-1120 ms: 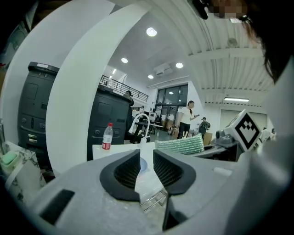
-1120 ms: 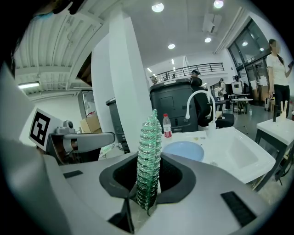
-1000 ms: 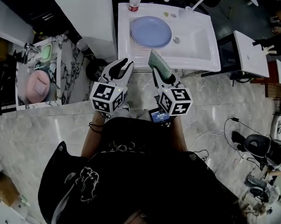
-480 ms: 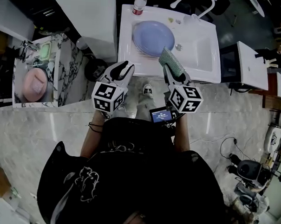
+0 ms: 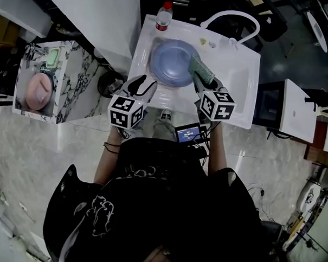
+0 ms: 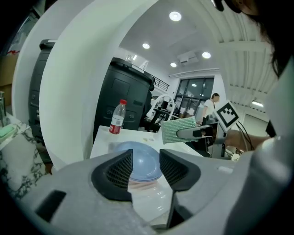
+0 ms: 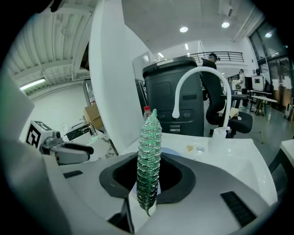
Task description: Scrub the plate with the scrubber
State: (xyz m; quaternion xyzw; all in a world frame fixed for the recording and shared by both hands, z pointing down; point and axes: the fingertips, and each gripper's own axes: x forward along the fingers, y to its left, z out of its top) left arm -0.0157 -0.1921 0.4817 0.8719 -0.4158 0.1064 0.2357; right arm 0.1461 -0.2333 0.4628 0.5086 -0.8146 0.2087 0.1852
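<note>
A pale blue round plate (image 5: 171, 63) lies in the white rectangular sink basin (image 5: 246, 85). A clear plastic bottle with a red cap (image 5: 164, 16) stands on the basin's rear rim. The right gripper (image 5: 202, 84) is clamped on the green mesh scrubber (image 5: 201, 72), which overlaps the plate's right edge. The left gripper (image 5: 146, 82) has its jaws apart with nothing between them, at the near rim. Only the right gripper view shows the scrubber edge-on between the jaws.
</note>
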